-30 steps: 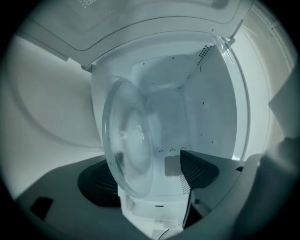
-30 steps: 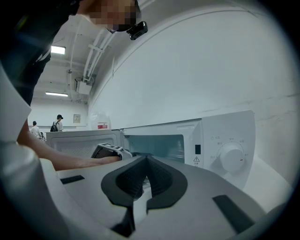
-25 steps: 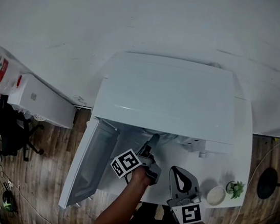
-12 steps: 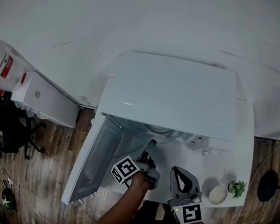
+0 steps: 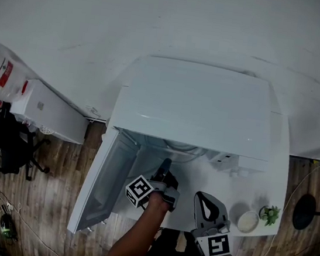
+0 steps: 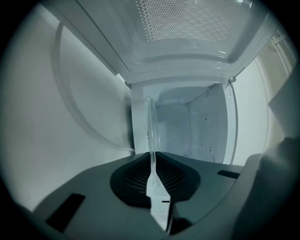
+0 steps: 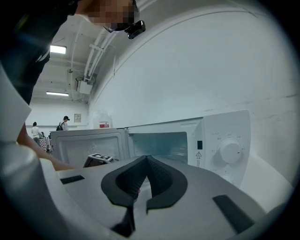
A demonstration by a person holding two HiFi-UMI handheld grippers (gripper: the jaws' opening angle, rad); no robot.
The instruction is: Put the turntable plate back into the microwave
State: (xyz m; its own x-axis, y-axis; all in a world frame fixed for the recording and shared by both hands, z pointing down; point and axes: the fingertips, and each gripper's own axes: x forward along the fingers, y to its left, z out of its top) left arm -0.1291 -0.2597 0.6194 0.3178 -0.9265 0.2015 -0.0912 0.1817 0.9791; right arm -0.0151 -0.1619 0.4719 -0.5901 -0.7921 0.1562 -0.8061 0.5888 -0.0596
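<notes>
The jaws of the left gripper (image 5: 165,163) have just been closing, and now they are shut tight on something. In the left gripper view, the thin see-through rim of the turntable plate (image 6: 151,126) is pinched between the two dark pads. The plate is being held by its near edge. The rest of the glass is seen as a big faint curve off to the left of the jaws.

The plate is not back in its place yet. It is held just in front of the mouth of the microwave (image 5: 195,109), over the white table (image 5: 222,189). The door (image 5: 102,184) is swung wide open on the left, and the inside of the microwave is seen straight ahead, far behind the plate.

The right gripper (image 5: 200,196) is kept near the body, to the right of the left one. Its jaws are closed and nothing is held in them.

So the plate is now grabbed. It looks as if it can next be lifted and slid inside. Glass is slippery, so care is needed with a grip on just the rim.
</notes>
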